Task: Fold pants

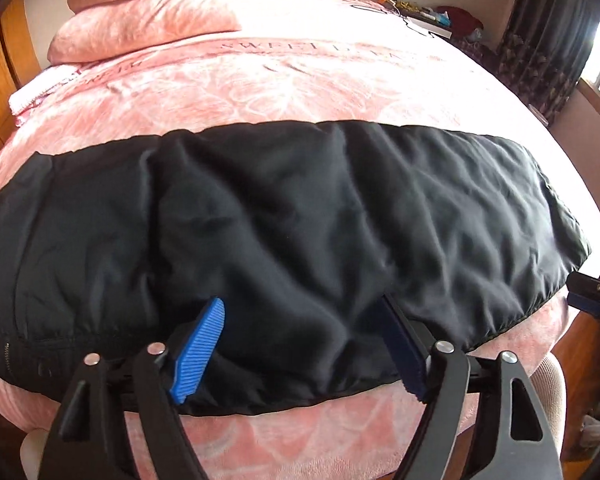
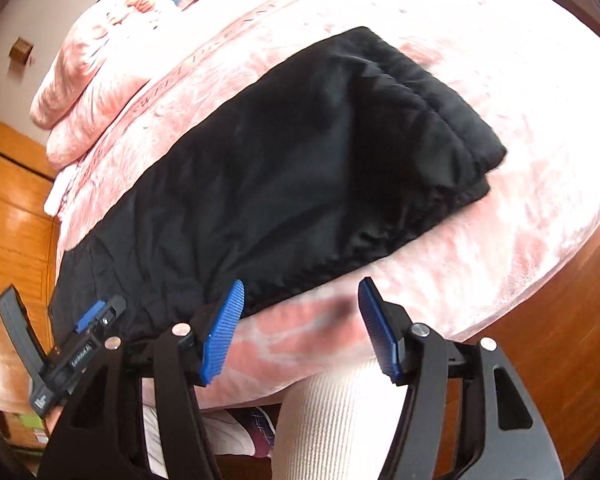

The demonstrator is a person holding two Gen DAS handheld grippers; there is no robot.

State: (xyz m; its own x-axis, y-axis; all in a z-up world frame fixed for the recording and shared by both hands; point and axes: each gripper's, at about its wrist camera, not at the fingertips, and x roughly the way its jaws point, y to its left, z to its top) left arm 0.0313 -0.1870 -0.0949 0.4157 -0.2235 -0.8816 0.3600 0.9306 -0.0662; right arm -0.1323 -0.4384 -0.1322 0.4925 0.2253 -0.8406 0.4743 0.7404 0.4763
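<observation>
Black pants (image 1: 300, 216) lie flat across the near edge of a pink bed, folded lengthwise; their elastic waistband (image 2: 432, 120) points to the right. My left gripper (image 1: 304, 344) is open, its blue pads on either side of a bump of black fabric at the near hem. My right gripper (image 2: 300, 324) is open and empty, just off the pants' near edge over the pink bedspread. The left gripper also shows in the right wrist view (image 2: 96, 316), at the pants' edge. The right gripper's tip shows at the far right of the left wrist view (image 1: 592, 296).
A pink bedspread (image 1: 300, 88) covers the bed. Pink pillows (image 1: 148, 12) are stacked at the back left. Wooden furniture (image 2: 12, 216) stands left of the bed. A dark curtain (image 1: 548, 48) and cluttered shelf are at the far right. A leg in white trousers (image 2: 340, 420) is below.
</observation>
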